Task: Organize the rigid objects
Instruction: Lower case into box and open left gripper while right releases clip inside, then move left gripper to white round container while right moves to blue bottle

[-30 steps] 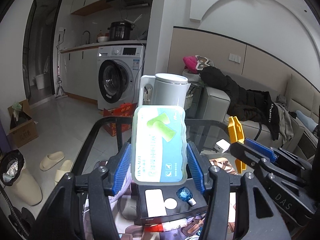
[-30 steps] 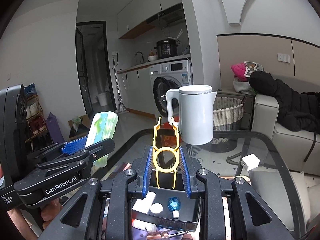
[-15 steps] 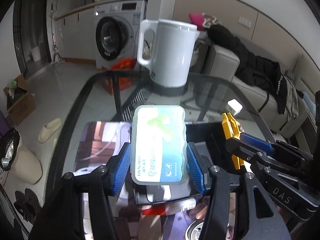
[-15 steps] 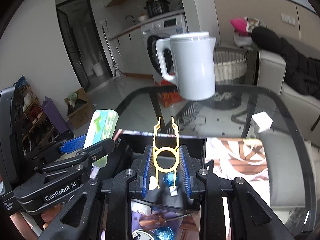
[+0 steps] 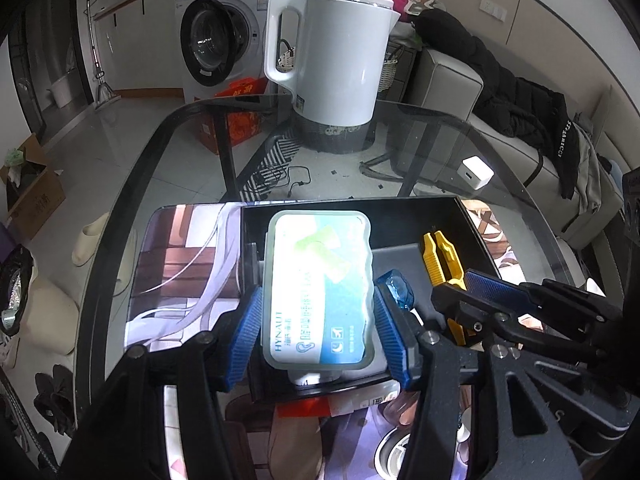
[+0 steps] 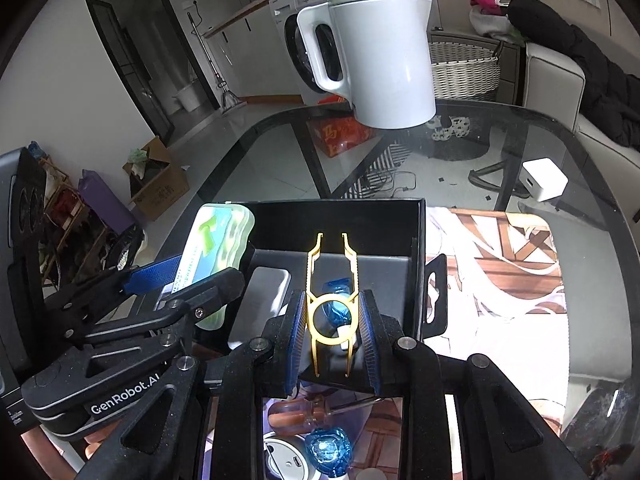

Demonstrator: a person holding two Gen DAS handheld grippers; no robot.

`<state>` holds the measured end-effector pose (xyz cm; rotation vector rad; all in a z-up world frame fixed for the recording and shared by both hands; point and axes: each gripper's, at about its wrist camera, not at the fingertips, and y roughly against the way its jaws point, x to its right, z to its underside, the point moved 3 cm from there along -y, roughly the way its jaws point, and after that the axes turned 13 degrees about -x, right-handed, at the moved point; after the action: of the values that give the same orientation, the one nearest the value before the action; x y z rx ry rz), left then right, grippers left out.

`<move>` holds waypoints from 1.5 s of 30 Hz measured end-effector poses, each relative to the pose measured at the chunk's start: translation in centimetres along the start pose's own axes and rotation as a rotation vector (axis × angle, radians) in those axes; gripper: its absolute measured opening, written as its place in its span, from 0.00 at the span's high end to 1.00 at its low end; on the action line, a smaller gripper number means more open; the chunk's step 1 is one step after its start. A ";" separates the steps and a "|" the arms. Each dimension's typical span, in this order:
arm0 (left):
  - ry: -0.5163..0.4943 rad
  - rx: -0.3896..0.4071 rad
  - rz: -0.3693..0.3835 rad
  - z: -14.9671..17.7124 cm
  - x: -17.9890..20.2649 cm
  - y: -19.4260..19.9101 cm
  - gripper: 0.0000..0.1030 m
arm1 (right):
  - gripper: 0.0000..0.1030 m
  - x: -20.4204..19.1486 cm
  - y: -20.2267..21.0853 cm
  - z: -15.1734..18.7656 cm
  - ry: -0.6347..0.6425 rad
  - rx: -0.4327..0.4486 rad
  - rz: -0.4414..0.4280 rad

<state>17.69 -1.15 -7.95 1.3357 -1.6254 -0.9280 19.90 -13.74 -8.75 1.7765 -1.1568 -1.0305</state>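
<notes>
- Left gripper (image 5: 318, 322): blue pads clamped on both long edges of a pale green earplug case (image 5: 319, 286), held above the left part of the black tray (image 5: 352, 205)
- Right gripper (image 6: 331, 338): closed on a yellow plastic clip (image 6: 330, 304), prongs pointing forward, over the tray's right side
- Tray sits on a printed mat (image 6: 492, 264) on the glass table (image 6: 520, 128)
- White kettle (image 5: 334, 56) stands beyond the tray, well apart

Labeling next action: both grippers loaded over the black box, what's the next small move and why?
Probably lower and open. The left gripper clamps the earplug case and the right gripper the yellow clip, both over the black box, not resting inside.
</notes>
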 end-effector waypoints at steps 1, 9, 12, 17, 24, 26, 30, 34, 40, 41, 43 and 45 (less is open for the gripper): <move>-0.003 -0.005 -0.001 0.0 0.0 -0.1 0.47 | 0.75 0.1 -0.1 0.0 -0.002 -0.004 0.004; -0.013 -0.015 -0.016 0.1 0.1 -0.2 0.47 | 0.75 0.1 -0.6 0.1 -0.009 -0.022 0.012; -0.017 -0.015 -0.020 0.0 0.2 -0.3 0.47 | 0.75 0.1 -0.5 0.2 -0.011 -0.022 0.009; -0.014 -0.010 -0.018 0.1 0.1 -0.3 0.46 | 0.74 0.2 -0.4 0.3 -0.015 -0.024 0.002; -0.012 -0.008 -0.016 0.2 -0.1 -0.2 0.46 | 0.72 0.4 -0.3 0.3 -0.014 -0.022 -0.008; -0.011 -0.008 -0.014 0.3 -0.1 -0.2 0.46 | 0.70 0.4 -0.2 0.5 -0.014 -0.021 -0.012; -0.022 0.003 -0.017 0.4 0.1 0.4 0.44 | 0.69 0.4 0.1 0.7 -0.015 -0.018 -0.021; -0.033 0.021 -0.005 1.1 0.3 1.8 0.38 | 0.69 0.2 1.4 1.2 0.002 -0.006 -0.031; -0.085 0.031 0.014 3.5 1.5 3.8 0.37 | 0.69 0.1 3.8 2.8 0.047 -0.009 -0.031; -0.097 0.025 0.019 3.9 1.7 3.9 0.37 | 0.69 0.1 4.0 3.2 0.056 -0.022 -0.031; -0.130 0.003 0.032 4.8 2.3 4.0 0.37 | 0.69 0.5 4.3 4.2 0.069 -0.060 -0.040; -0.158 -0.025 0.038 5.6 2.8 3.8 0.36 | 0.69 0.9 4.3 5.1 0.076 -0.090 -0.046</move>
<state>10.77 -3.08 -6.35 1.2369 -1.7457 -1.0498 14.14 -16.65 -7.00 1.7632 -1.0118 -1.0170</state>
